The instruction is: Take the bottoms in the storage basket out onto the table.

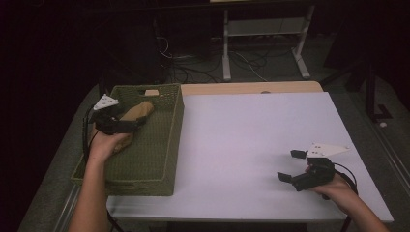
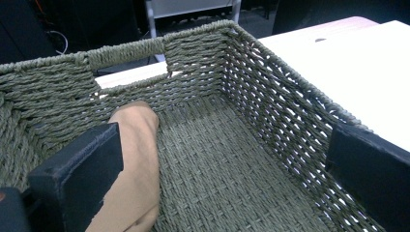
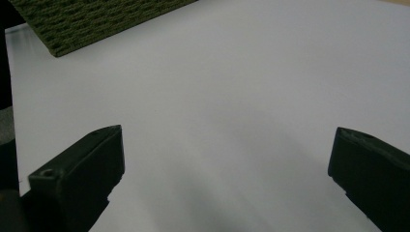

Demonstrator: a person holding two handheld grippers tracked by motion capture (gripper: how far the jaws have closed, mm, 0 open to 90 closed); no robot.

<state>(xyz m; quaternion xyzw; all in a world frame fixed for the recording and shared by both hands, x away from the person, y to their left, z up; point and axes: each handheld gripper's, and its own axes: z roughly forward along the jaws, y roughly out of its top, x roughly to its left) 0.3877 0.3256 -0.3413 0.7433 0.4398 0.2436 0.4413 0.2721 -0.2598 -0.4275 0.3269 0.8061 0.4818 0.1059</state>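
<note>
A green woven basket (image 1: pixel 175 126) stands on the left part of the white table (image 1: pixel 241 135). Inside it, along the left wall, lies a tan soft cloth-like thing (image 1: pixel 141 110). My left gripper (image 1: pixel 133 123) is down in the basket over that tan thing, held by a hand. In the left gripper view the left gripper (image 2: pixel 222 150) is open; the tan thing (image 2: pixel 138 159) lies beside its left jaw, not between the jaws, and the basket's wall (image 2: pixel 270 92) is close to the right jaw. My right gripper (image 1: pixel 291 165) hovers open and holding nothing over the table's front right, and its own view shows the right gripper (image 3: pixel 227 145) above bare table (image 3: pixel 241 72).
A pale wooden strip (image 1: pixel 251 88) runs along the table's far edge. Behind it stand a white metal frame (image 1: pixel 263 43) and floor cables (image 1: pixel 193 67). The basket's corner (image 3: pixel 87 19) sits far ahead in the right gripper view. Bare white tabletop lies between basket and right gripper.
</note>
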